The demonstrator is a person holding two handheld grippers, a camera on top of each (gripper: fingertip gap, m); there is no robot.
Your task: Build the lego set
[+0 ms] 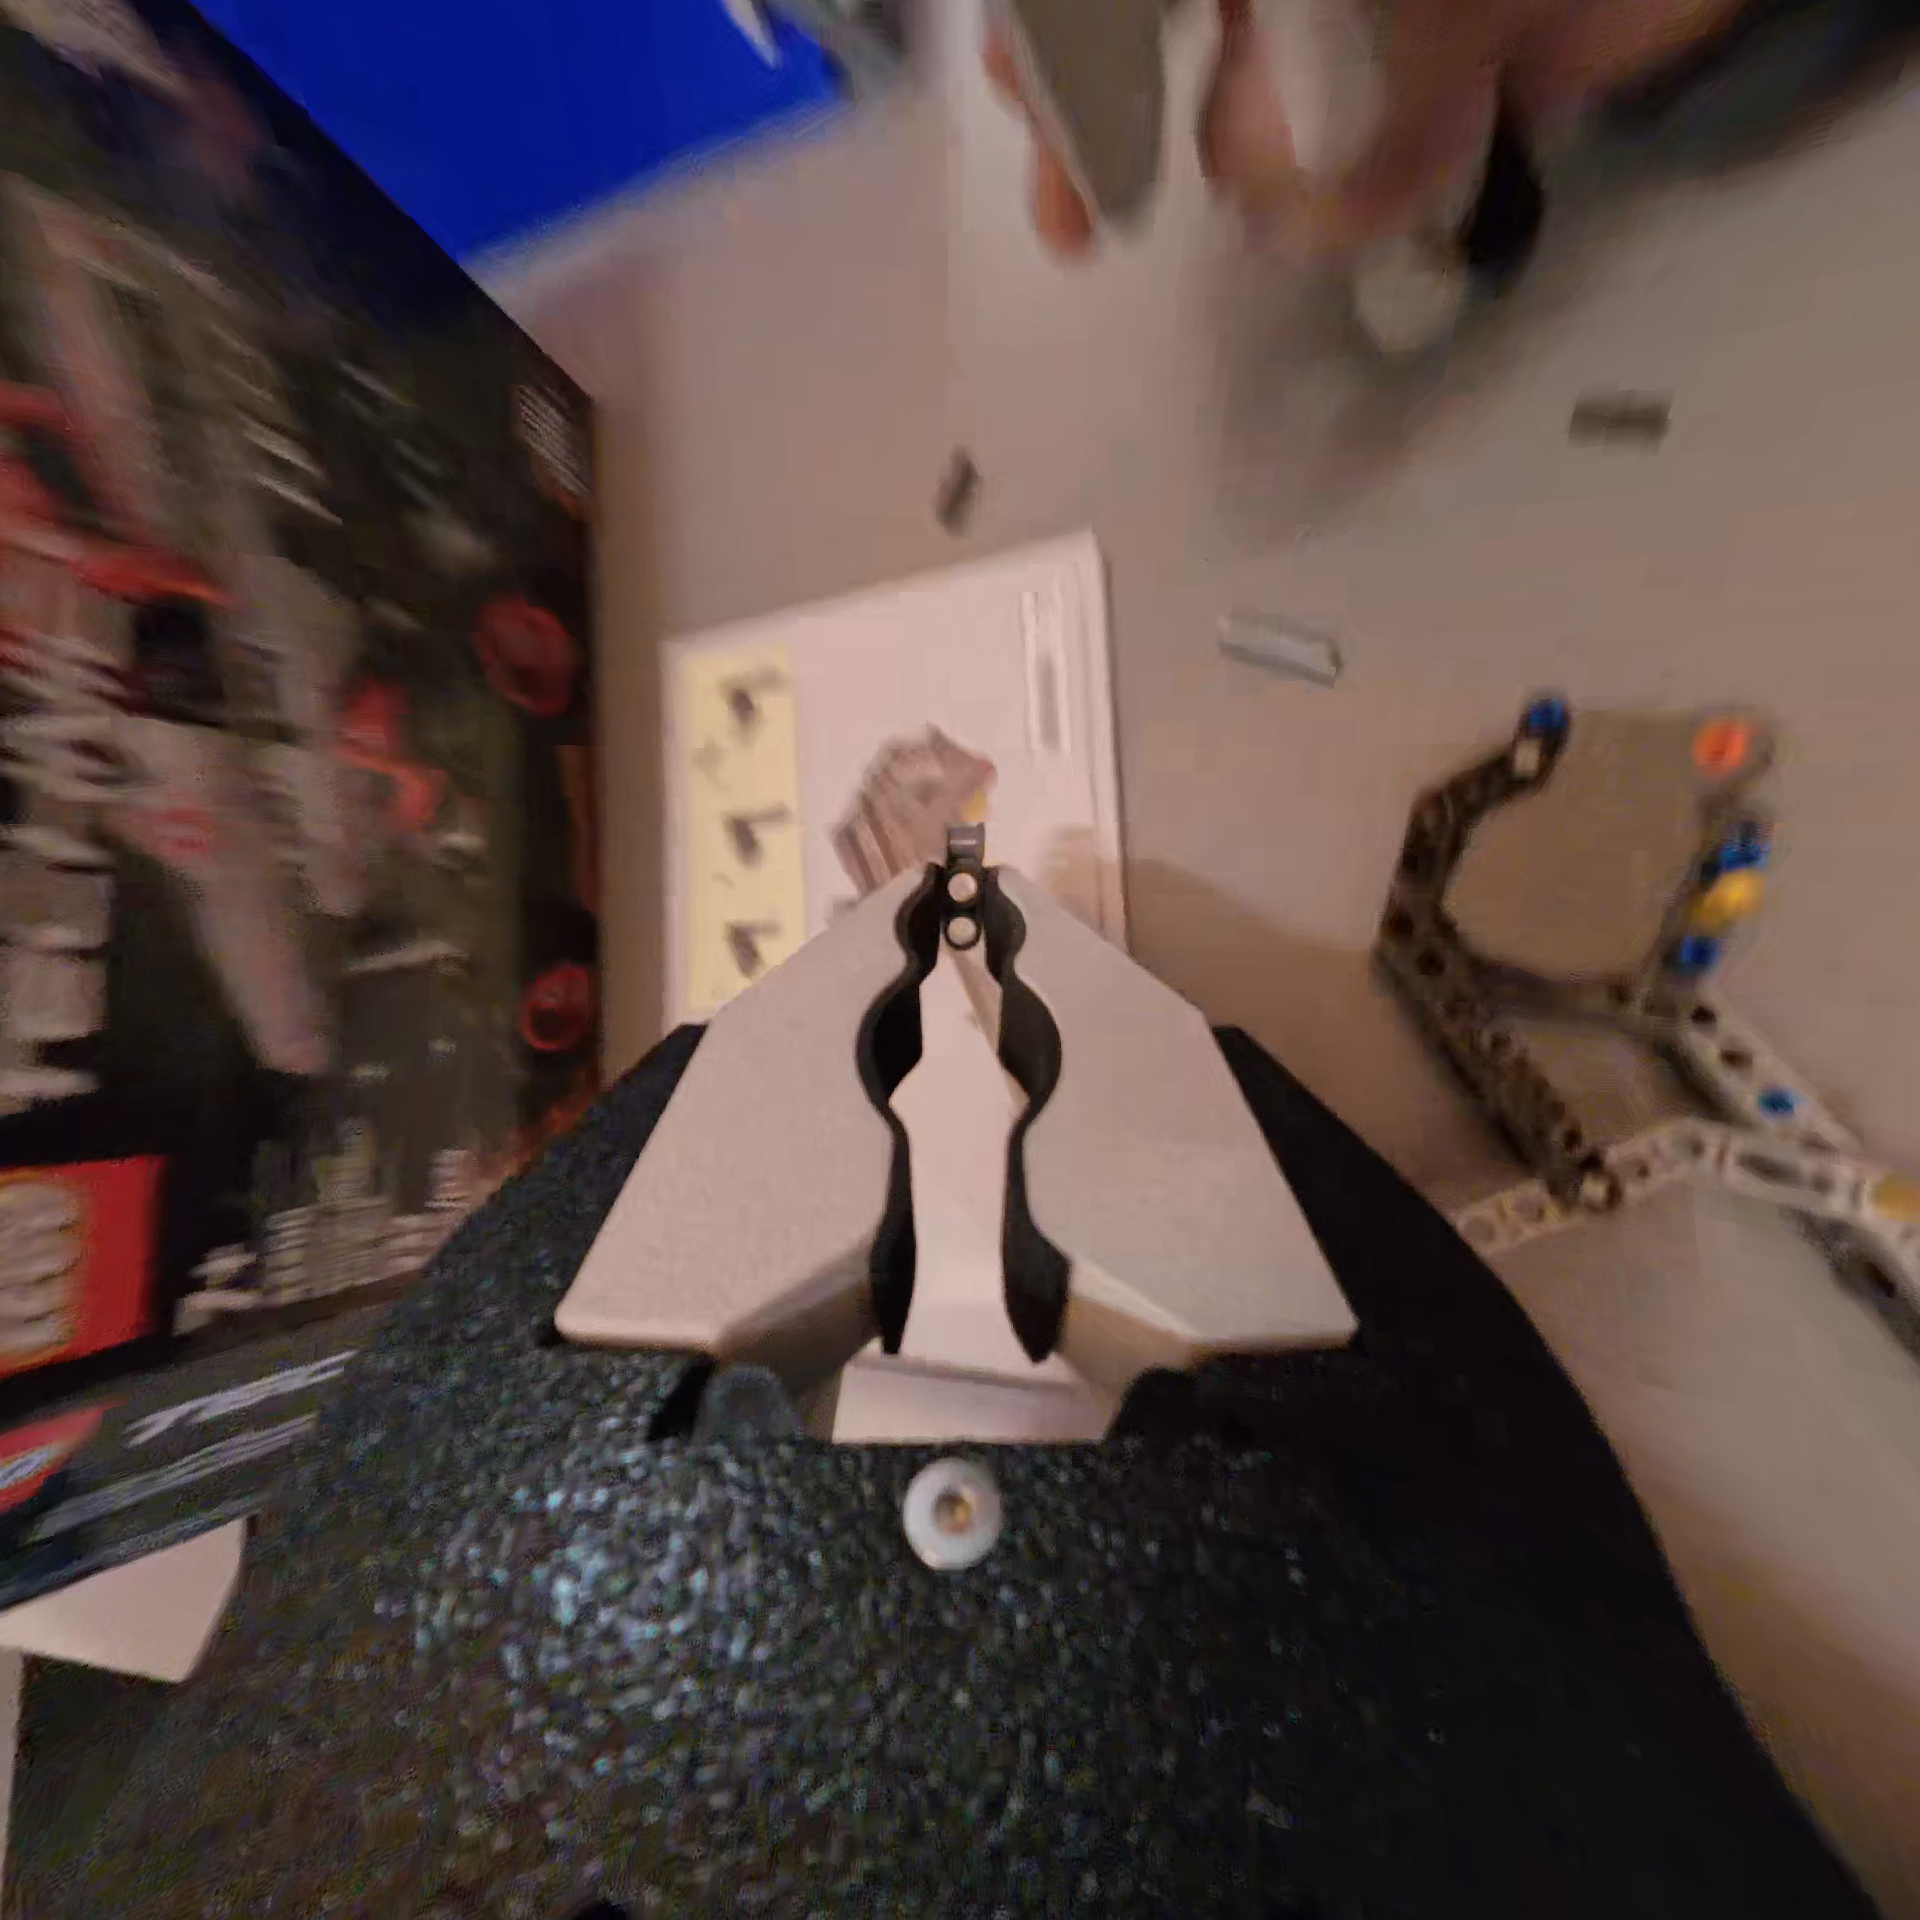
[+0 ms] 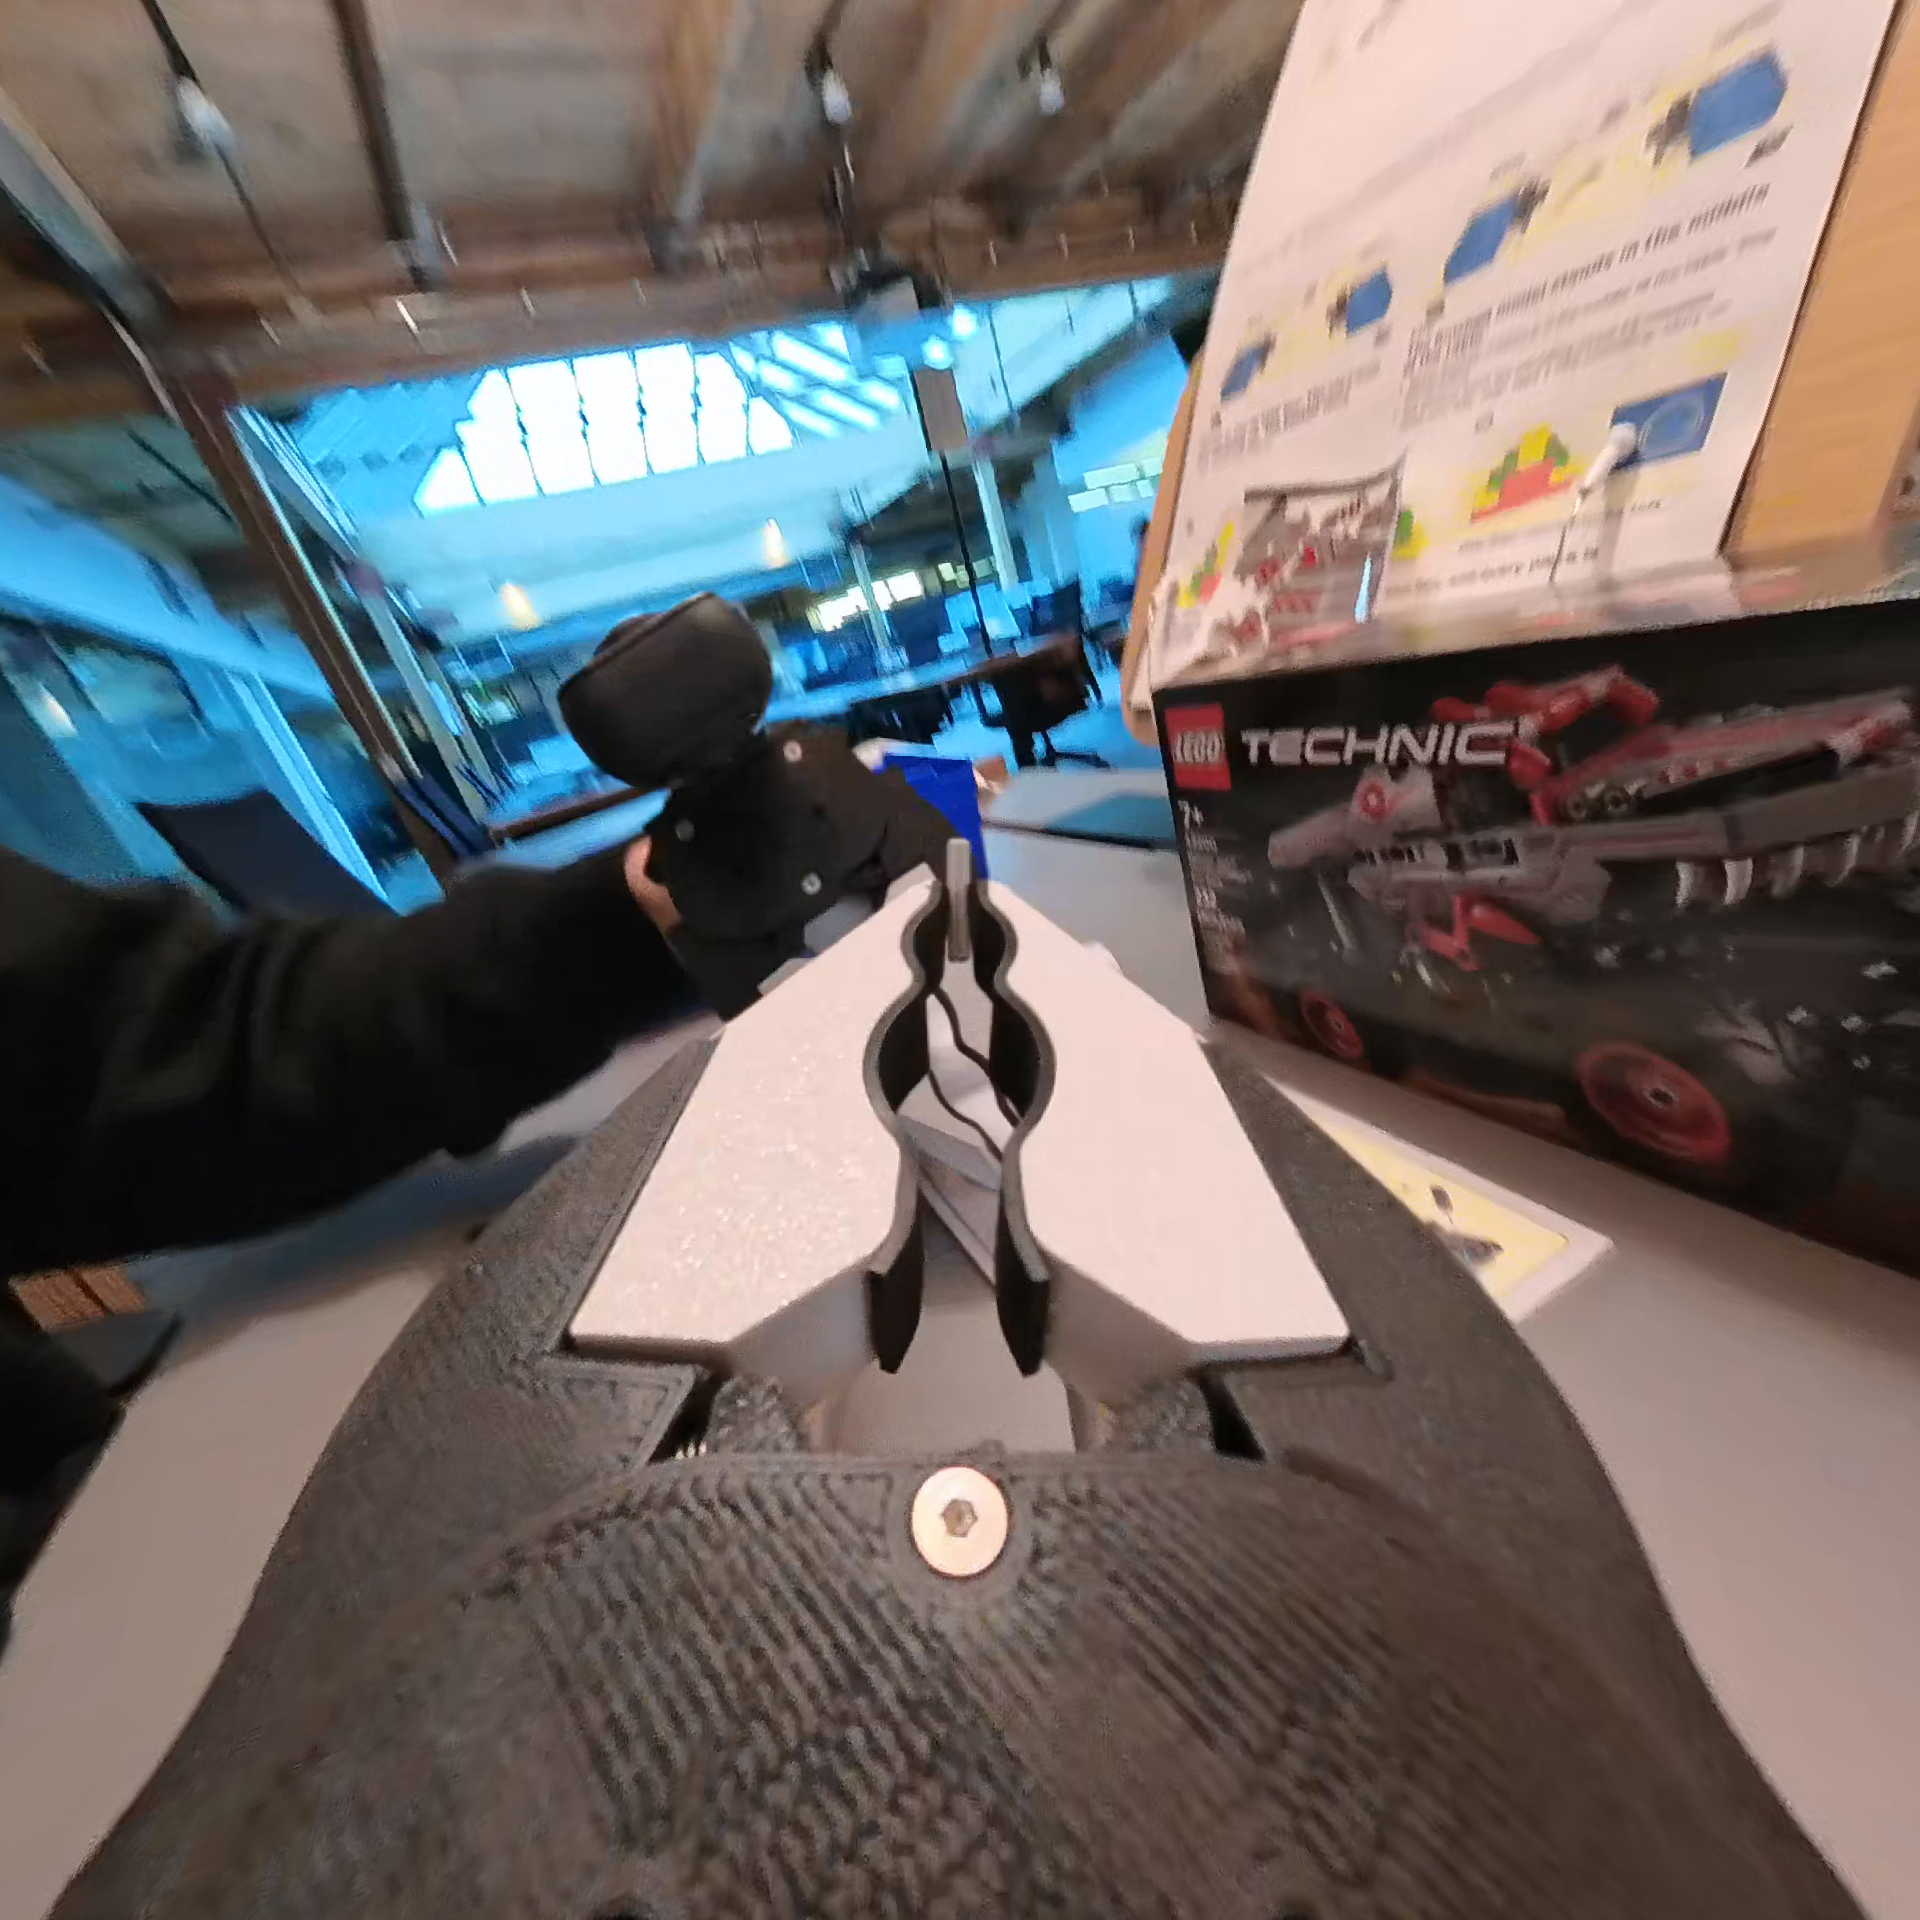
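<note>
Grey table: dark set box upright, closed.

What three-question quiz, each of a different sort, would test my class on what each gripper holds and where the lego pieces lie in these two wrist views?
1. True or false: the left gripper is shut on a small black connector piece.
2. The right gripper grips: A) a red wheel, B) a thin grey axle, C) nothing.
3. Fill in: in the left wrist view, the half-built frame lies to the ____ of the instruction booklet.

Key: 1 true; 2 B; 3 right.
</note>
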